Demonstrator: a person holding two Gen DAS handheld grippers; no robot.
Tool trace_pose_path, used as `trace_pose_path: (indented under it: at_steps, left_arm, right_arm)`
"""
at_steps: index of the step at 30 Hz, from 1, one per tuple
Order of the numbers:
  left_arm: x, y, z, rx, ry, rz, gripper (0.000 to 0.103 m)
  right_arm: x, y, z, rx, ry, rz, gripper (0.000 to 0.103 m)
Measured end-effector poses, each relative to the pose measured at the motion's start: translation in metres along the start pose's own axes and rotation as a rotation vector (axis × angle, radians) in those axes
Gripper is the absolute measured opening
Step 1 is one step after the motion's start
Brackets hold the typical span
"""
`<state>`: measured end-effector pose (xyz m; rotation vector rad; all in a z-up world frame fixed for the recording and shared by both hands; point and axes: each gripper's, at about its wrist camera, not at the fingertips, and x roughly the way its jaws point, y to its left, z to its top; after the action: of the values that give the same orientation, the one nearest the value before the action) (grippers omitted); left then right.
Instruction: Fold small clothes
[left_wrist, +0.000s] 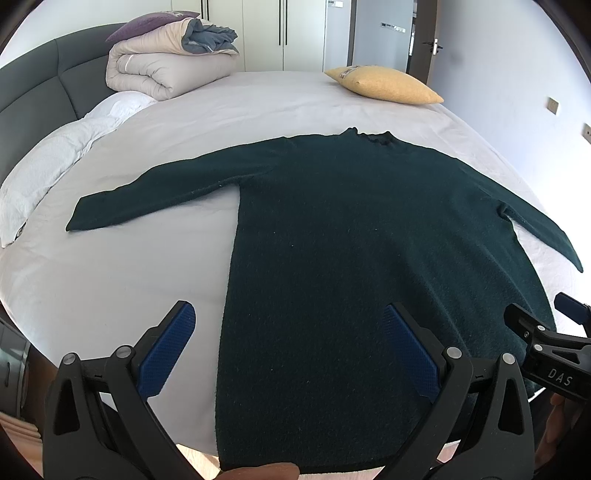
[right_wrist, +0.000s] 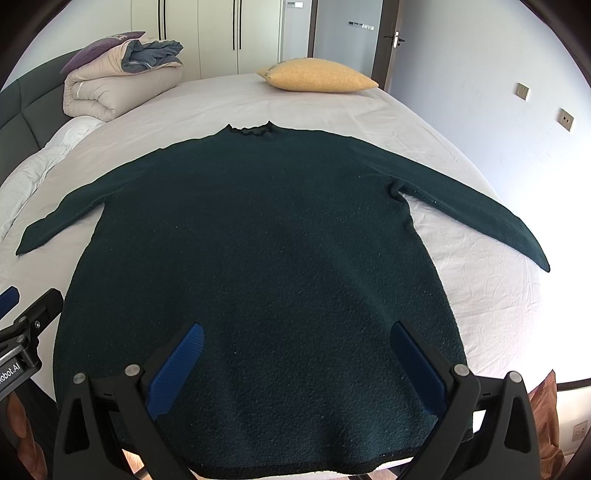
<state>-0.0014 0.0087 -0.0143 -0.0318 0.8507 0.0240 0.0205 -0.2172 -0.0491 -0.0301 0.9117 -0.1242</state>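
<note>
A dark green long-sleeved sweater (left_wrist: 351, 240) lies flat on the bed, sleeves spread out to both sides, collar at the far end; it also shows in the right wrist view (right_wrist: 258, 240). My left gripper (left_wrist: 290, 325) is open and empty, hovering over the sweater's lower left edge near the hem. My right gripper (right_wrist: 297, 339) is open and empty above the lower right part of the sweater. Each gripper shows at the edge of the other's view: the right one (left_wrist: 543, 332) and the left one (right_wrist: 26, 314).
The bed sheet (left_wrist: 110, 277) is pale grey. A folded duvet (left_wrist: 166, 66) and a purple pillow (left_wrist: 151, 22) sit at the headboard end. A yellow pillow (left_wrist: 384, 85) lies at the far side. White bedding (left_wrist: 48, 166) lies along the left.
</note>
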Motion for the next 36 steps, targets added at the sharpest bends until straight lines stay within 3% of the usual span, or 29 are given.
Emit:
trace_pose_path:
  at_steps: [36]
  left_arm:
    - [0.0075,0.0015,-0.0047,-0.012,0.02,-0.004,0.103]
  right_arm:
    - [0.0018,0.0037,-0.0083,-0.002,0.008,0.0,0.103]
